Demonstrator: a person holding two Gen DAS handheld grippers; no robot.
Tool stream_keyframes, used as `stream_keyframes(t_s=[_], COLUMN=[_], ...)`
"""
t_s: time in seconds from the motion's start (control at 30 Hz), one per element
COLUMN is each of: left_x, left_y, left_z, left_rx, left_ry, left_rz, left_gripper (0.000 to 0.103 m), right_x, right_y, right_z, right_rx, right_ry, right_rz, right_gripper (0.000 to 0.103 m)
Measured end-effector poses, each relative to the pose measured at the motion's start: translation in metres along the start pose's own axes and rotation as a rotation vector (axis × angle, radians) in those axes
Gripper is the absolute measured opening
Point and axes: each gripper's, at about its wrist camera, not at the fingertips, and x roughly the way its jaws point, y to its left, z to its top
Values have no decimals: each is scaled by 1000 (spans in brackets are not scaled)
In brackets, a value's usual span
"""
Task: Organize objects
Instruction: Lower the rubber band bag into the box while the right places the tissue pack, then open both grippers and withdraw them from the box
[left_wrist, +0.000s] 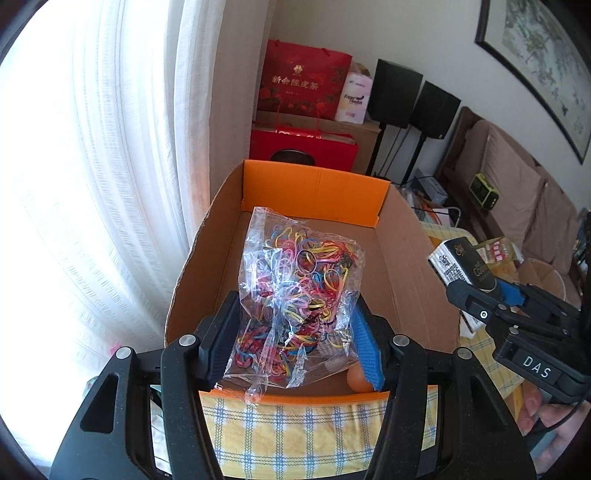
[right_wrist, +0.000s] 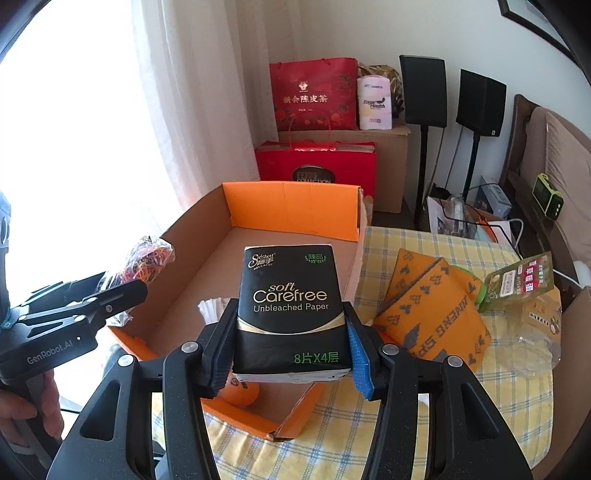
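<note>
Left gripper (left_wrist: 295, 332) is clamped on the band bag (left_wrist: 299, 291), a clear bag of coloured rubber bands, held over the near end of the box (left_wrist: 406, 258). Right gripper (right_wrist: 291, 350) is clamped on the tissue pack (right_wrist: 290, 306), hovering above the box's near right part; in the left view it sits just outside the right wall.

Step, as I read it: both items carried to the box, drop-off pending. Next move likely needs each to come down inside the walls before the jaws part, keeping the two grippers apart since they sit close together.

Box contents: an orange ball (right_wrist: 240, 395) at the near end, something white (right_wrist: 212, 310) by the left wall, can't identify it. Floor otherwise bare cardboard.

Still outside on the checked cloth (right_wrist: 424, 251): orange fabric (right_wrist: 432, 314), snack packets (right_wrist: 524, 284).
</note>
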Motion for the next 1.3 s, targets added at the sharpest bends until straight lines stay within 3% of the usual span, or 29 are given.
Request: stream_keyframes(t_s=[0.47,0.6,0.63,0.8,0.9,1.13,1.2,1.3], left_x=[26,31,30,26,22,17,16,14], left_y=[18,23,24,27,27,22,21,18], left_z=[-9,-10,-10,-7,-5,-3,-3,-2], left_rx=[-30,-45,-49,-77,-87,-89,-88,-90], left_ry=[50,60,57,57,44,21,16,7], left_rz=[38,45,41,33,30,30,31,24], left_gripper=[55,79,79,80,91,93,100,102], right_x=[43,49,49,43,37,26,23,19], right_y=[9,11,11,15,14,9,5,0], right_z=[-8,-12,-12,-11,-9,-5,-5,-5], right_rx=[6,2,2,-9,-9,-7,-4,6], right_ry=[65,73,74,59,43,22,19,12], right_rz=[13,-4,-6,-8,-12,-44,-56,-69], right_gripper=[54,58,66,68,70,79,80,82])
